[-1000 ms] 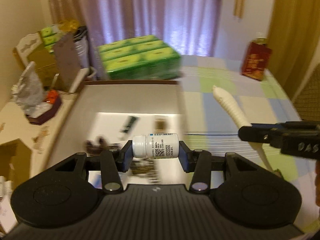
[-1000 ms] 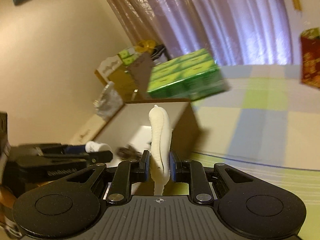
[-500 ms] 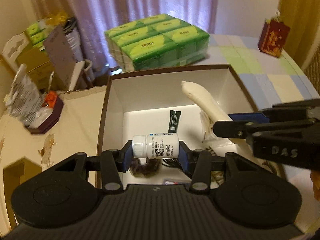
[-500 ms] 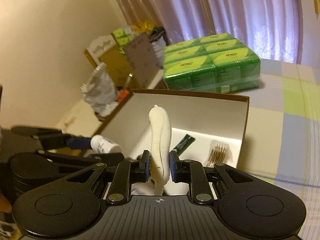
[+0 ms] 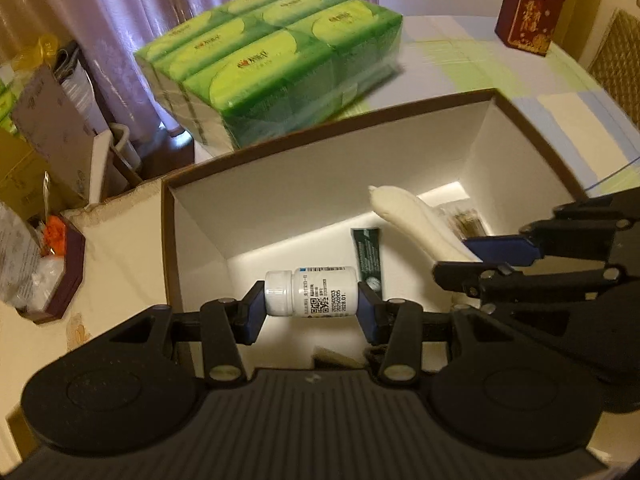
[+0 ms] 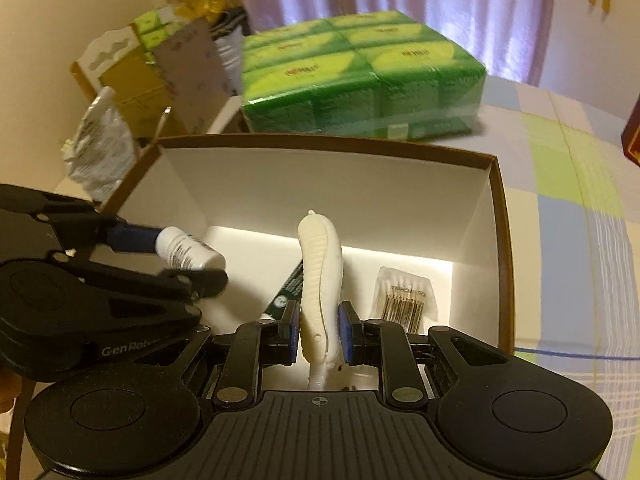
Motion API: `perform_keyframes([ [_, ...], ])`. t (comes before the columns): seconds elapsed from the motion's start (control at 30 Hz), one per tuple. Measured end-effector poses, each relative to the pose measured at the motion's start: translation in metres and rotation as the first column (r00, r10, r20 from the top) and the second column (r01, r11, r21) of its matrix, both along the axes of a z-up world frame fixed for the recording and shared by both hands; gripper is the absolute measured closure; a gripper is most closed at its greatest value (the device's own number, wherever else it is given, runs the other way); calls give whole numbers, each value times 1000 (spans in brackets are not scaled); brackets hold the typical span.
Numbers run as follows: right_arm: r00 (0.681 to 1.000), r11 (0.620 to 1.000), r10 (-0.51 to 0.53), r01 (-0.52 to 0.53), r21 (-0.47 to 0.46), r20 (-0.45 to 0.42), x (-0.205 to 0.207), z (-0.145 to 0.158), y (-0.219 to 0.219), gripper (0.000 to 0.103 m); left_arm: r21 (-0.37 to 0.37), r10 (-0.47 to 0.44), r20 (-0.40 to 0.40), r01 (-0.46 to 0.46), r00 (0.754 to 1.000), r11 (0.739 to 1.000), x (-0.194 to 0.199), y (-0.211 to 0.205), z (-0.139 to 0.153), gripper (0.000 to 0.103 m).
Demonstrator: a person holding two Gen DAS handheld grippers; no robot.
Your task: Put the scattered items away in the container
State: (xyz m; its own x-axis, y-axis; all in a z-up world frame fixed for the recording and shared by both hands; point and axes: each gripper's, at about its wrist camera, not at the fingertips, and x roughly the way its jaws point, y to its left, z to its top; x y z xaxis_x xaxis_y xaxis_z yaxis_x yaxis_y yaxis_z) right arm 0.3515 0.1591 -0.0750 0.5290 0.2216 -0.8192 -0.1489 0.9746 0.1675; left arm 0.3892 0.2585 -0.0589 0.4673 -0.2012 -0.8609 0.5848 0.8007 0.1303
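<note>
Two handheld grippers hang over one open box (image 5: 516, 120), brown outside and white inside, which fills the middle of both wrist views.

The left gripper (image 5: 311, 307) has its jaws pinching one small white pill bottle (image 5: 311, 292) end to end, so the bottle lies sideways with its ribbed cap at 9 o'clock and its printed label facing up. It is held above the white floor, near the box's near wall. In the right wrist view the same bottle (image 6: 188, 249) appears at 9 o'clock, above the box's left half.

The right gripper (image 6: 319, 339) has its jaws pressed against one cream-coloured ribbed handle (image 6: 322, 268), which rises upright between the blue pads (image 6: 345, 334) toward 12 o'clock. From the left wrist view that handle (image 5: 412, 220) slants in from 3 o'clock over the right half of the box.

Two items lie flat on the box floor: one dark green sachet (image 5: 368, 260), just right of the bottle, and one clear packet of thin sticks (image 6: 404, 296) at 3 o'clock from the handle. Their number cannot be counted.

Beyond the box's far wall at 12 o'clock sits one shrink-wrapped bundle of green tissue packs (image 6: 360, 80); six tops show. One red gift bag (image 5: 530, 8) stands at 1 o'clock on the checked tablecloth (image 6: 560, 184).
</note>
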Motion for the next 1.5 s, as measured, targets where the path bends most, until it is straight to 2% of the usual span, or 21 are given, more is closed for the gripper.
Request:
perform_keyframes([
  [0.03, 1000, 1000, 3, -3, -5, -8, 1, -2, 1, 79, -2, -4, 0, 4, 1000, 1000, 3, 0, 0, 60],
  [0.07, 1000, 1000, 4, -4, -9, -14, 0, -2, 1, 79, -10, -8, -6, 8, 1000, 1000, 6, 0, 0, 54],
  [0.23, 999, 999, 49, -49, 12, -19, -3, 3, 1, 79, 6, -25, 8, 25, 1000, 1000, 9, -1, 3, 45],
  [0.27, 998, 998, 63, -63, 13, -17, -4, 5, 1, 63, 10, -22, 12, 22, 1000, 1000, 9, -1, 3, 44],
  [0.3, 997, 998, 70, -70, 8, -17, -5, 6, 1, 39, 12, -21, 15, 21, 1000, 1000, 9, 0, 5, 45],
  [0.33, 997, 997, 77, -77, 10, -6, -8, 8, 1, 23, 10, -18, 21, 18, 1000, 1000, 8, 1, 7, 44],
  [0.37, 994, 993, 106, -106, 43, 11, -13, 11, 0, 23, 3, -17, 24, 17, 1000, 1000, 6, 3, 10, 42],
  [0.47, 990, 990, 138, -137, -7, 38, -27, 18, 4, 23, -9, -9, 37, 9, 999, 1000, 0, 5, 18, 39],
  [0.57, 989, 989, 146, -146, -13, 31, -38, 23, 4, 21, -6, 9, 53, -9, 999, 1000, -10, 7, 26, 33],
  [0.6, 988, 989, 149, -149, -20, 38, -43, 26, 3, 17, -9, 16, 53, -16, 998, 1000, -14, 8, 28, 32],
  [0.63, 987, 988, 153, -152, -28, 47, -47, 29, 2, 5, -13, 24, 54, -23, 998, 1000, -18, 9, 30, 31],
  [0.67, 986, 987, 157, -155, -38, 60, -52, 32, 2, 1, -17, 31, 54, -30, 998, 999, -23, 10, 33, 29],
  [0.8, 977, 980, 194, -188, -64, 88, -70, 44, 1, 1, -29, 67, 51, -65, 996, 997, -42, 11, 41, 20],
  [1.13, 969, 970, 239, -235, -60, 62, -109, 48, -17, 1, -89, 191, 68, -185, 979, 979, -97, 16, 65, 10],
  [1.27, 963, 966, 258, -256, -29, 74, -125, 53, -24, 1, -107, 251, 81, -242, 965, 964, -118, 20, 72, 6],
  [1.5, 950, 955, 296, -293, -45, 101, -151, 64, -32, 1, -126, 357, 107, -343, 928, 931, -152, 26, 85, 4],
])
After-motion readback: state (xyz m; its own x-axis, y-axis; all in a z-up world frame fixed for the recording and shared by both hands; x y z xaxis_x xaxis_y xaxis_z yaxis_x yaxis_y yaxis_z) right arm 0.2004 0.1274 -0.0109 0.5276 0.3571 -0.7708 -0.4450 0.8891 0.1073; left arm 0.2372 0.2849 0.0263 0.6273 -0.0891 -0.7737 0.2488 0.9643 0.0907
